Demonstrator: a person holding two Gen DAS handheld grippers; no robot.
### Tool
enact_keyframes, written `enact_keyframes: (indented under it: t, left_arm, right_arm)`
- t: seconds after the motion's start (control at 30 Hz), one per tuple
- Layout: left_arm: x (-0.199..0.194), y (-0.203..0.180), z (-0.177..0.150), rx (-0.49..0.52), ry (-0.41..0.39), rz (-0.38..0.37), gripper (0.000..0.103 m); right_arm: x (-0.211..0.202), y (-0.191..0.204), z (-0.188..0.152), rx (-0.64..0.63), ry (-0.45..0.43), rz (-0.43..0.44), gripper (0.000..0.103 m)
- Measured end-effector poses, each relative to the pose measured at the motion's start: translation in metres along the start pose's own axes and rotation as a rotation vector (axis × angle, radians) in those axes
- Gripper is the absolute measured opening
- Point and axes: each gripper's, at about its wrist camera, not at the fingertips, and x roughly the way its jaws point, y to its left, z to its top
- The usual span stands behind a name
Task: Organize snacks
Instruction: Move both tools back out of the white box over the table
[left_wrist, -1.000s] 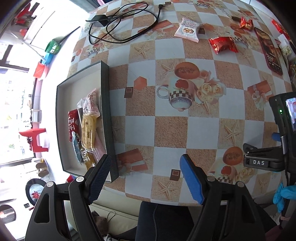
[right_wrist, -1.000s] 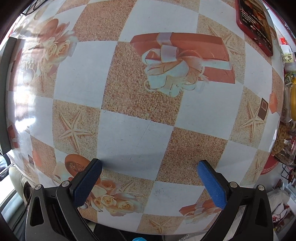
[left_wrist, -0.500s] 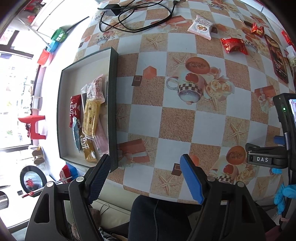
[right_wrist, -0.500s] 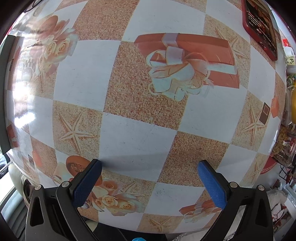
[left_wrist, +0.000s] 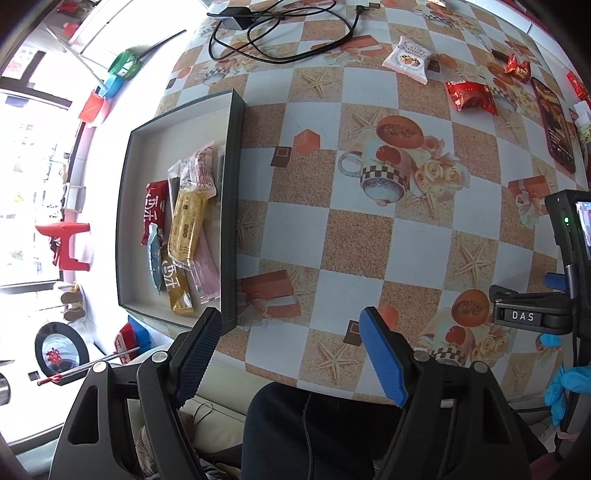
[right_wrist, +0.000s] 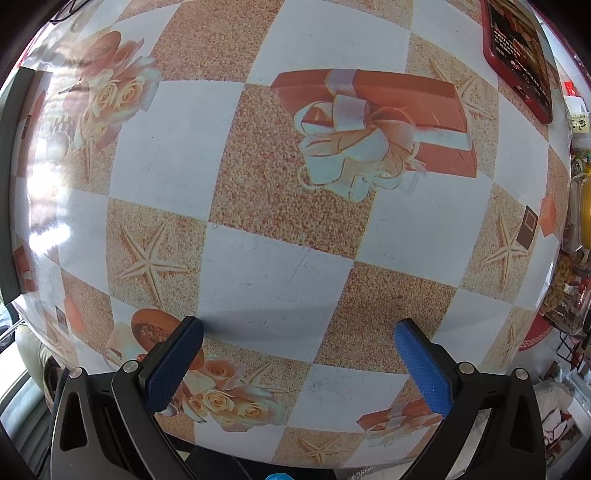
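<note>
Overhead, both claws spread empty, crinkly wrappers in rectangular tray, glossy checkered tablecloth.

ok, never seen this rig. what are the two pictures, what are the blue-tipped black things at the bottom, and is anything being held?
No robot here: a person holds a two-finger gripper in each hand, each with a fisheye camera looking along its fingers. The left wrist view shows the left gripper open and empty, above the checked patterned tablecloth. The dark shallow box at the left already holds several snack packets. Still loose at the far side: a white cracker packet and a red snack packet, near a red-cased phone and a black cable. The right wrist view shows the right gripper, also open and empty, close over the cloth.
</note>
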Motion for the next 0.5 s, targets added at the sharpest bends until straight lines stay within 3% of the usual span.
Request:
enact_keyframes:
  t: [0.5]
  left_arm:
    - [-0.001, -0.019, 0.004, 0.067, -0.022, -0.019, 0.080]
  right_arm:
    - [-0.001, 0.002, -0.004, -0.009, -0.011, -0.002, 0.103]
